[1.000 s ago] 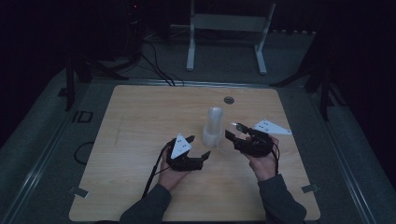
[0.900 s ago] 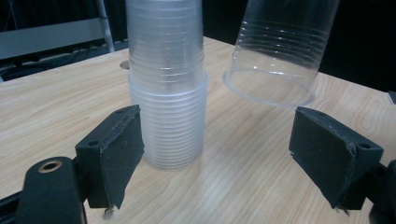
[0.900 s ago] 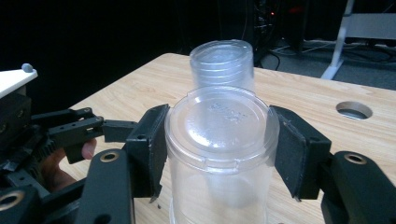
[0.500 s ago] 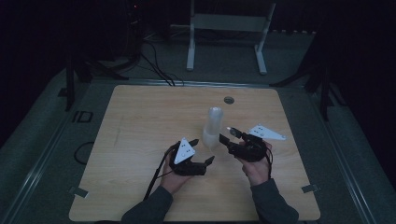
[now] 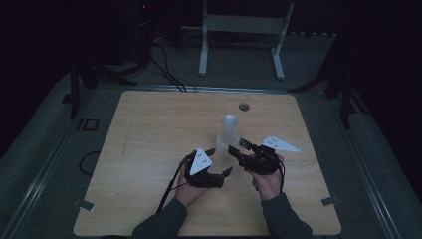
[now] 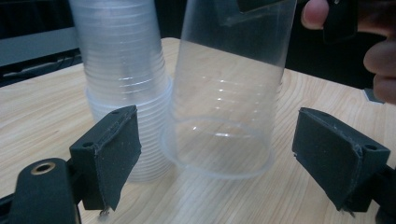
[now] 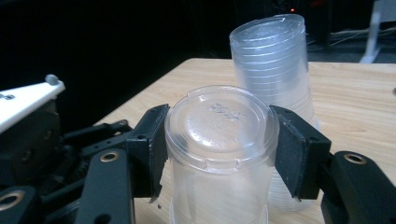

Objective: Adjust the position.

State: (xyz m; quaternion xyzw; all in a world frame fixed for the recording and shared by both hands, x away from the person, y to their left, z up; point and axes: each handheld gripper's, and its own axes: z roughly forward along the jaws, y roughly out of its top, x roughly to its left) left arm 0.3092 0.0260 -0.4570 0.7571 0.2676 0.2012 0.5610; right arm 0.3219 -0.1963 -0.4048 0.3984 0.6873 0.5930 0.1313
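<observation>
The high view is dim: the desk (image 5: 149, 149) is the one lit patch, and the surroundings sink into near black with grainy, soft detail. Both gripper views are brighter and evenly lit, with faint highlights on the clear single cup (image 7: 219, 140) and the cup stack (image 6: 123, 70). The nearest black pads (image 6: 112, 149) look slightly soft, and the backgrounds are dark.

A light wooden table with rounded corners (image 5: 149, 149) carries a tall stack of clear plastic cups, mouths down (image 5: 228, 130), just past centre toward three o'clock. A single upturned clear plastic cup (image 6: 224, 102) stands beside it, touching the board. A small dark round hole (image 5: 244, 106) sits near twelve o'clock.
</observation>
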